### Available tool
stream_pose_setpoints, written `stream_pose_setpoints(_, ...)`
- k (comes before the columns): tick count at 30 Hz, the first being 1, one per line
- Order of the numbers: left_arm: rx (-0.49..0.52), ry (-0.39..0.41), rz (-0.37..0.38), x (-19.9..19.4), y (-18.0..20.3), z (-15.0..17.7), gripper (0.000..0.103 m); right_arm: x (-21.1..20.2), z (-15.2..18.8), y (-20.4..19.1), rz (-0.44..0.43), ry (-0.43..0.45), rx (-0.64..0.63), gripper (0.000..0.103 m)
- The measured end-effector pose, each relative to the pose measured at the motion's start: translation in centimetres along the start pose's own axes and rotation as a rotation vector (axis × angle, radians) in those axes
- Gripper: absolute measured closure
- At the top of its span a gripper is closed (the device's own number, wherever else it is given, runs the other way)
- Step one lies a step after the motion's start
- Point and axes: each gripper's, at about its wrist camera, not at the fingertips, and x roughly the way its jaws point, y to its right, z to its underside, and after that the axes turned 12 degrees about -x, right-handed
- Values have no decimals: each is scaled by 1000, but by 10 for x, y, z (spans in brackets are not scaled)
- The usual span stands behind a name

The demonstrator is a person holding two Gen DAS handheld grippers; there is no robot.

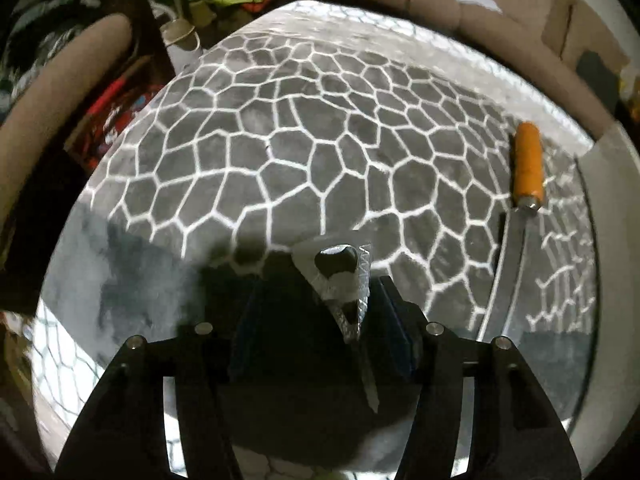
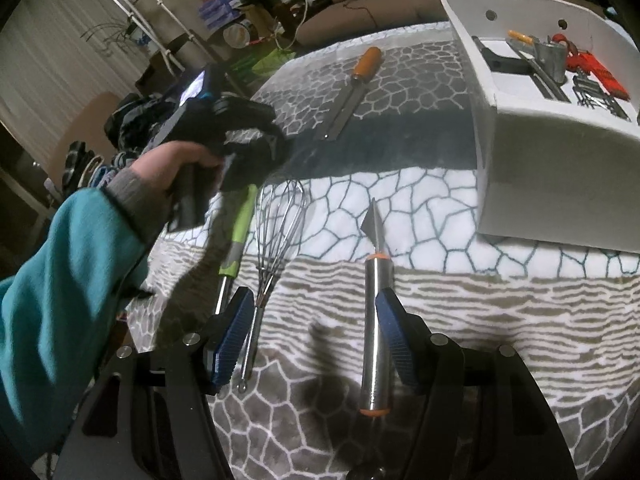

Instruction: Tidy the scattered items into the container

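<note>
Along the right edge: the white box stands on the patterned blanket, its near wall facing the tools.
Open room: a bare stretch of blanket lies between the box and the orange-handled knife.
Right view only: the whisk, the green-handled tool and the steel pointed tool lie side by side at lower centre. A hand in a teal sleeve holds the other claw at upper left.
Left view only: a small clear packet lies at lower centre.
Left claw: parted, the packet between its jaws, nearer the right one; not pinched.
Right claw: parted and gripping nothing, the whisk handle just inside one pad, the steel tool just inside the other.
</note>
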Motion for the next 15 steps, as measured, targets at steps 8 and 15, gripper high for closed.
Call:
stream_pose_setpoints(8, 38, 30, 39, 1, -5, -3, 77, 4, 3, -4, -17, -20, -11, 37)
stream_pose_setpoints(15, 49, 24, 149, -37, -24, 26, 79, 6, 3, -4, 9, -17, -18, 37)
